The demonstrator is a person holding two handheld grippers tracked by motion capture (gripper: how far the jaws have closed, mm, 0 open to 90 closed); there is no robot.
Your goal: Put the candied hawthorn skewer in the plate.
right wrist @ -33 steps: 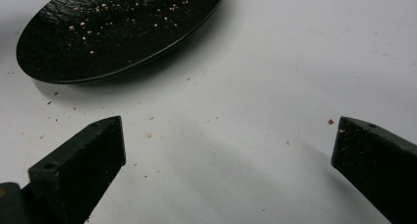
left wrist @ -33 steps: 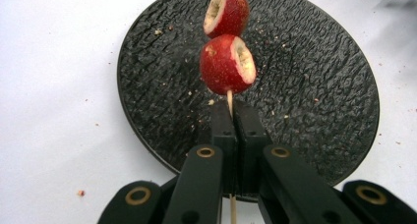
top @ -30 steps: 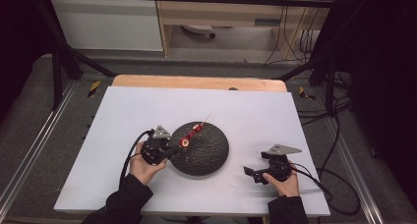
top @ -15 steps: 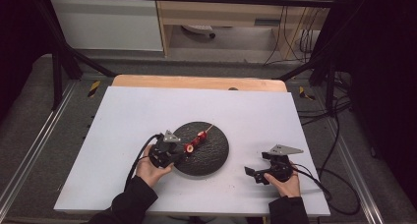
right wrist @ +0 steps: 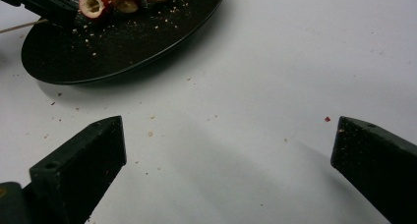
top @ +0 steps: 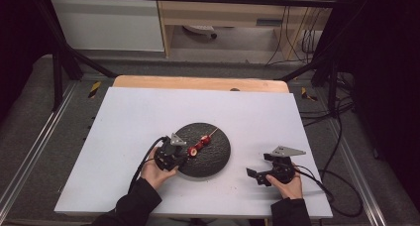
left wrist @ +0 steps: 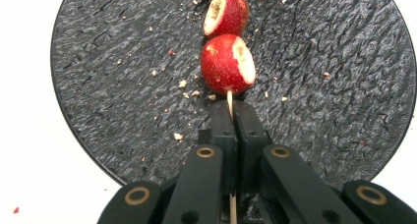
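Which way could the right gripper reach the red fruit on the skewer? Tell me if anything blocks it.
Probably yes, straight across: only bare white table lies between the open right gripper and the dark plate. The left gripper clamps the skewer at the near end, so the fruit stays exposed from the right side.

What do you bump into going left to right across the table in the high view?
Left gripper → skewer → plate → right gripper
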